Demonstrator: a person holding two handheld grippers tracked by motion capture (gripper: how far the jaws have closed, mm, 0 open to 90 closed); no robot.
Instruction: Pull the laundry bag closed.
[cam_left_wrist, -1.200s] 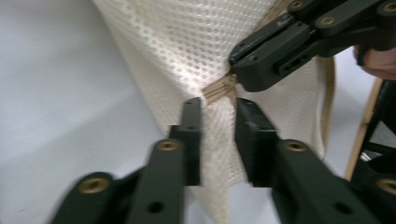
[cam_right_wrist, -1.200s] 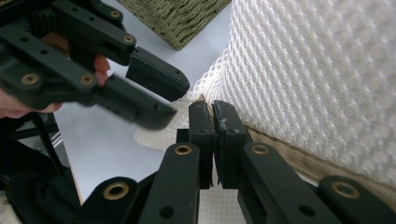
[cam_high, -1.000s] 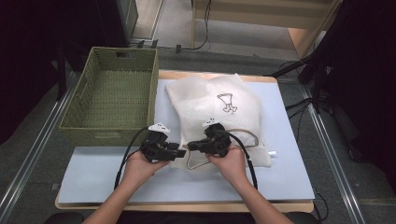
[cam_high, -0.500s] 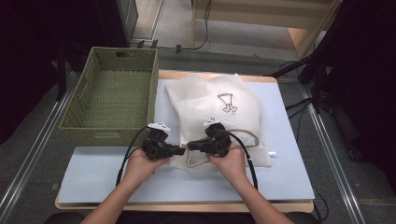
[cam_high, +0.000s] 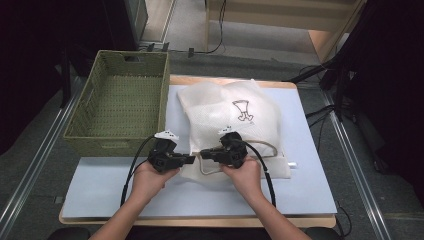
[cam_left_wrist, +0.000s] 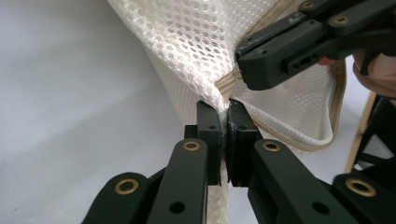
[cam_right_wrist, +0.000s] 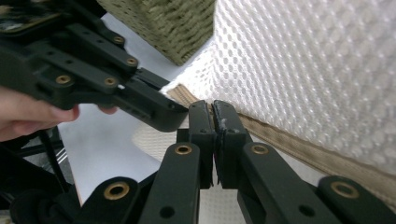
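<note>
A white mesh laundry bag (cam_high: 235, 120), honeycomb-textured and edged in tan ribbed tape, lay on the pale blue mat (cam_high: 100, 185) beside a green woven basket (cam_high: 120, 105). The left gripper (cam_left_wrist: 223, 122), its jaws having just been closing, pinched the bag's near edge at the tan seam. The right gripper (cam_right_wrist: 213, 116) was pressed together on the same edge, its tips just beside the other's, at the bag's front left corner

The near strip of the desk (cam_high: 150, 200) lies bare around both hands, while the woven basket (cam_high: 120, 107) walls off the far left, the mesh bag (cam_high: 235, 120) covers the middle, and a narrow bare band runs along the bag's right side
</note>
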